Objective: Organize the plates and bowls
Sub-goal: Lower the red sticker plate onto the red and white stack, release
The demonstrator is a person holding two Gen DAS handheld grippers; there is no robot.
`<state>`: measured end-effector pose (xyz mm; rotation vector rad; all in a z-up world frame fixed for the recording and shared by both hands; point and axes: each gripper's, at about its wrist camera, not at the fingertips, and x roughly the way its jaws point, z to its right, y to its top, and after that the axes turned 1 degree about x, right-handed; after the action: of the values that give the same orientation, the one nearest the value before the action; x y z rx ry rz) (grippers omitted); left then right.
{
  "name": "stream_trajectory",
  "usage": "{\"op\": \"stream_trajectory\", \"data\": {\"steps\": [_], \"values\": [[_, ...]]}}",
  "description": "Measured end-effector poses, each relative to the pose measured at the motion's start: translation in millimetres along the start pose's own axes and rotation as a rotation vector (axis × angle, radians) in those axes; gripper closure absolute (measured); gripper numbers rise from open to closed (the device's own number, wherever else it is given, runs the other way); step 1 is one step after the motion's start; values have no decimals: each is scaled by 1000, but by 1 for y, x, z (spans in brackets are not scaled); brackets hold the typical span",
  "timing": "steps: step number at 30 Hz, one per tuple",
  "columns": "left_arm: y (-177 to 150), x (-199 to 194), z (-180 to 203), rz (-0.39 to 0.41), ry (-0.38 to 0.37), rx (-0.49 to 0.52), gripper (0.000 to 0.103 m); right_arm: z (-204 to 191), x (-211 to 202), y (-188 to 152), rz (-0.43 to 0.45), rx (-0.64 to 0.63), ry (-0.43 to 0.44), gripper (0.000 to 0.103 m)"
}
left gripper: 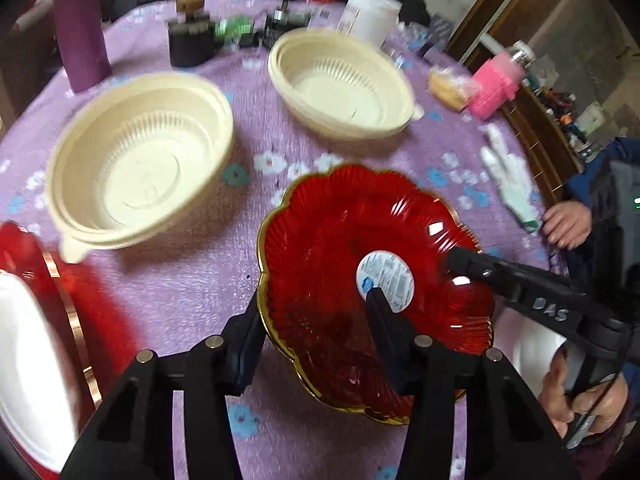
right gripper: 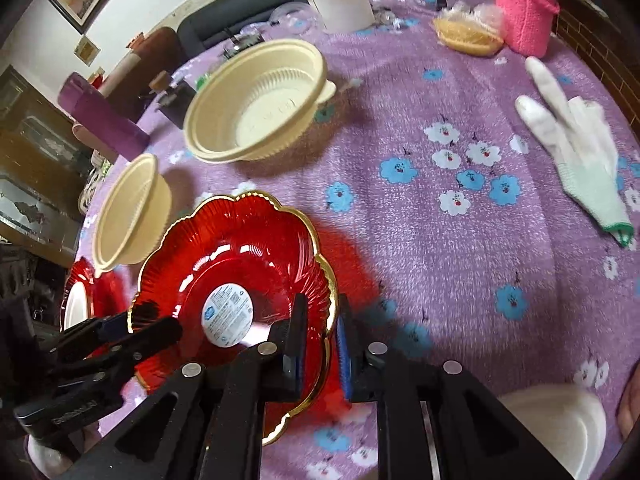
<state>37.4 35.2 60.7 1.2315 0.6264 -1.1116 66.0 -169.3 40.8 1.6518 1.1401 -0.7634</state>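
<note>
A red scalloped plate (left gripper: pixel 340 248) with a gold rim and a round white label is held tilted above the purple flowered tablecloth; it also shows in the right wrist view (right gripper: pixel 224 264). My left gripper (left gripper: pixel 316 304) straddles its near rim with the jaws wide, one finger outside and one inside. My right gripper (right gripper: pixel 322 308) is shut on the plate's rim and shows in the left wrist view (left gripper: pixel 460 258). Two cream plastic bowls (left gripper: pixel 140 160) (left gripper: pixel 340 80) stand on the table beyond. A second red plate (left gripper: pixel 48 280) holding something white lies at the left edge.
A purple cylinder (left gripper: pixel 80 20), a dark box (left gripper: pixel 188 40) and a white tub (left gripper: pixel 372 12) stand at the table's far side. A pink cup (left gripper: pixel 496 80), a wrapped bun (left gripper: pixel 448 84) and a white glove (right gripper: pixel 580 152) lie on the right. A white bowl (right gripper: pixel 560 424) sits near the front right edge.
</note>
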Motion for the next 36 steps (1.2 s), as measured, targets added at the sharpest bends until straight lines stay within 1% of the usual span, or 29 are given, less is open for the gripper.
{"op": "stream_trajectory", "data": {"steps": [2, 4, 7, 9, 13, 15, 17, 19, 22, 24, 27, 31, 34, 36], "values": [[-4, -21, -2, 46, 11, 14, 55, -10, -12, -4, 24, -5, 16, 89], [-11, -44, -13, 87, 22, 6, 55, -25, -20, -6, 43, -18, 37, 89], [-21, -71, -38, 135, 56, -29, 55, -63, -27, -11, 68, -75, 69, 89], [-31, -91, -63, 168, 97, -66, 55, -97, -26, -17, 69, -127, 106, 88], [-51, -126, -117, 224, 184, -147, 55, -162, -13, -31, 60, -230, 157, 88], [-59, -136, -142, 239, 237, -187, 54, -194, 0, -38, 37, -270, 183, 88], [-65, -140, -162, 241, 277, -218, 54, -219, 13, -44, 18, -296, 200, 88], [-71, -139, -180, 232, 310, -246, 54, -240, 26, -49, 6, -322, 197, 88], [-75, -129, -195, 214, 349, -251, 54, -258, 42, -54, 9, -347, 168, 87], [-77, -122, -201, 200, 355, -253, 54, -263, 50, -55, 7, -348, 148, 87], [-81, -115, -201, 192, 371, -241, 54, -263, 58, -56, 6, -350, 128, 87], [-83, -113, -201, 192, 354, -239, 54, -265, 55, -57, 26, -360, 113, 85], [-85, -113, -199, 189, 345, -237, 52, -264, 51, -60, 50, -360, 97, 85], [-86, -114, -198, 190, 341, -238, 48, -265, 48, -63, 72, -374, 84, 84]]}}
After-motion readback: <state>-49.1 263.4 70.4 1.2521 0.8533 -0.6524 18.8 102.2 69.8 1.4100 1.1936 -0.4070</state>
